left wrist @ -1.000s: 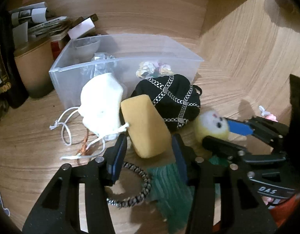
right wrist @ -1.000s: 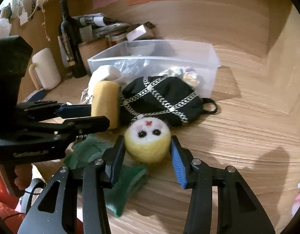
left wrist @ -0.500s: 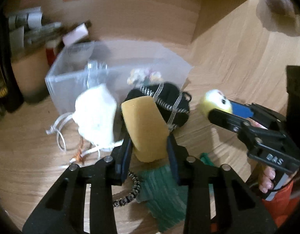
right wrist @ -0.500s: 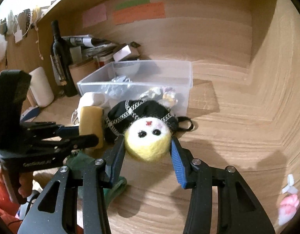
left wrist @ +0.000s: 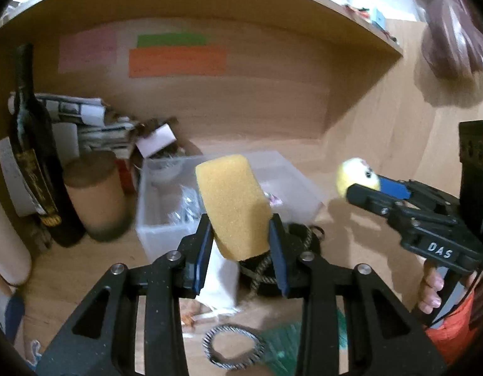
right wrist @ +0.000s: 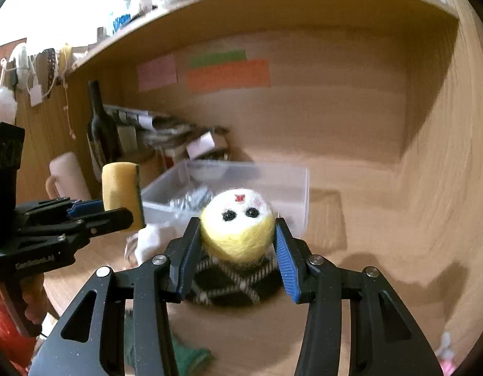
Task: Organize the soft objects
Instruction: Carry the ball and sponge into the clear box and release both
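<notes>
yellow sponge (left wrist: 233,205) above bin rim (left wrist: 144,185)

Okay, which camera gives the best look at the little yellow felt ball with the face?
The right wrist view: the yellow felt ball sits centred and close between the right gripper's jaws, face showing. The left wrist view shows it small and side-on.

Porous matt foam sponge (left wrist: 233,203), fuzzy felted wool ball (right wrist: 237,226), clear glossy plastic bin (left wrist: 299,185), wood-grain desk (right wrist: 382,282).
</notes>
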